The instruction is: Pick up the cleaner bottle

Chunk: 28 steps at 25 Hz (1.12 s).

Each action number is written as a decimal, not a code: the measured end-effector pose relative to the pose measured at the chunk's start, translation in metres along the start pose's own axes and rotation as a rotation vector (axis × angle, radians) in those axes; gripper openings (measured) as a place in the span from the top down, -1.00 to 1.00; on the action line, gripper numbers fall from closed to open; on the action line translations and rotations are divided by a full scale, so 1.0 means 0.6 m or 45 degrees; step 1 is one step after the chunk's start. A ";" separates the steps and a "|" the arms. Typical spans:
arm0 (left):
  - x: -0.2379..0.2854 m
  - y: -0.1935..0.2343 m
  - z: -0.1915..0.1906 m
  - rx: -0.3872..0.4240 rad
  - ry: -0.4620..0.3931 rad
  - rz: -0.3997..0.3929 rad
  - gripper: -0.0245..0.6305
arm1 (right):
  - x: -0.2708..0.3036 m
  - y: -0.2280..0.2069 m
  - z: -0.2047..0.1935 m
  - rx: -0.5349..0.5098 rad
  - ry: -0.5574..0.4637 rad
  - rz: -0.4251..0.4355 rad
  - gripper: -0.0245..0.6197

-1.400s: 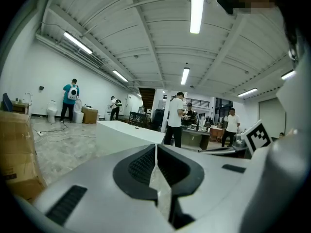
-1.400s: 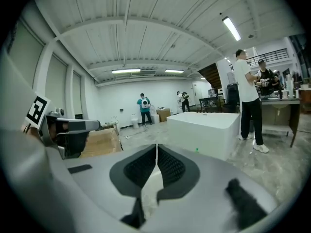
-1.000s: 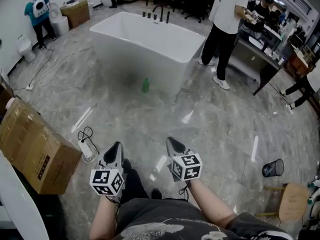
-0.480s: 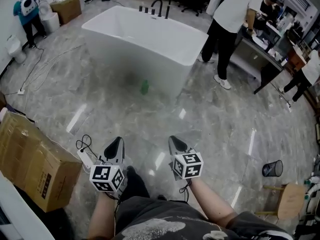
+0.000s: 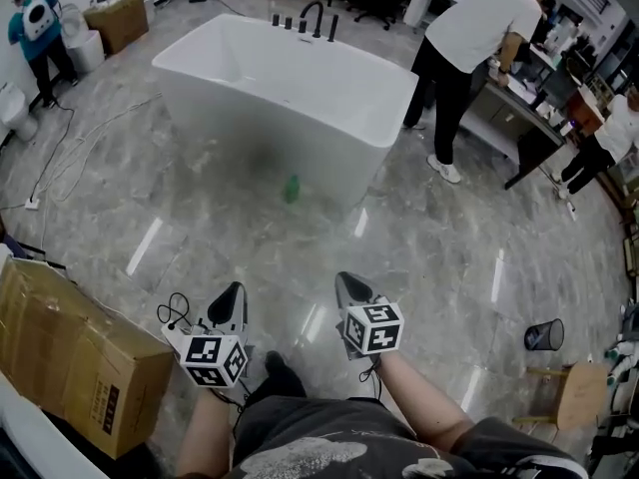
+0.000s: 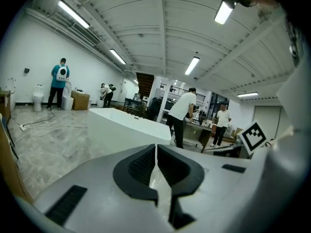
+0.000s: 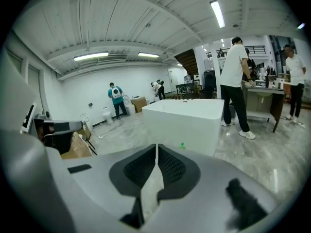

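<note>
- Cleaner bottle (image 5: 292,189): small, green, upright on the marble floor, just beside the near wall of the white bathtub (image 5: 250,118); well apart from both grippers
- Left gripper (image 5: 231,293): jaws pressed together, nothing between them
- Right gripper (image 5: 345,283): jaws pressed together, empty; its own view shows the bottle just past its tips
- Risk: jaws that arrive closed would likely topple the bottle or shove it against the tub; they must spread first
- Risk: the tub wall leaves little room behind the bottle; a jaw could strike it
- Risk: coiled cable (image 5: 178,309) on the floor near the left gripper; a snag underfoot seems possible
</note>
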<state>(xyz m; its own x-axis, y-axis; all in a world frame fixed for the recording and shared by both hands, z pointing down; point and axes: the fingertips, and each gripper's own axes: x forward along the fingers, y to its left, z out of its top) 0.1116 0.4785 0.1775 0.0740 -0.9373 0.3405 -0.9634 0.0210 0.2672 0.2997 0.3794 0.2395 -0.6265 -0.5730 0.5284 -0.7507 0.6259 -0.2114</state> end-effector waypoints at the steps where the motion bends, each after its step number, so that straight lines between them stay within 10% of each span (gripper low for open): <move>1: 0.008 0.010 0.004 0.005 0.007 -0.011 0.85 | 0.015 0.004 0.008 0.020 -0.001 -0.011 0.83; 15: 0.102 0.062 0.022 0.061 0.080 -0.179 0.85 | 0.126 -0.008 0.022 0.268 0.032 -0.105 0.83; 28: 0.263 0.133 0.072 0.044 0.106 -0.082 0.85 | 0.317 -0.089 0.125 0.273 -0.006 -0.084 0.83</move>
<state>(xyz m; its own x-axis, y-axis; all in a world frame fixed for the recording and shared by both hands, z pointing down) 0.0352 0.3173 0.2137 0.1558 -0.9043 0.3975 -0.9642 -0.0519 0.2601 0.2048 0.1976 0.2896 -0.5753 -0.6118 0.5428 -0.8170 0.4608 -0.3466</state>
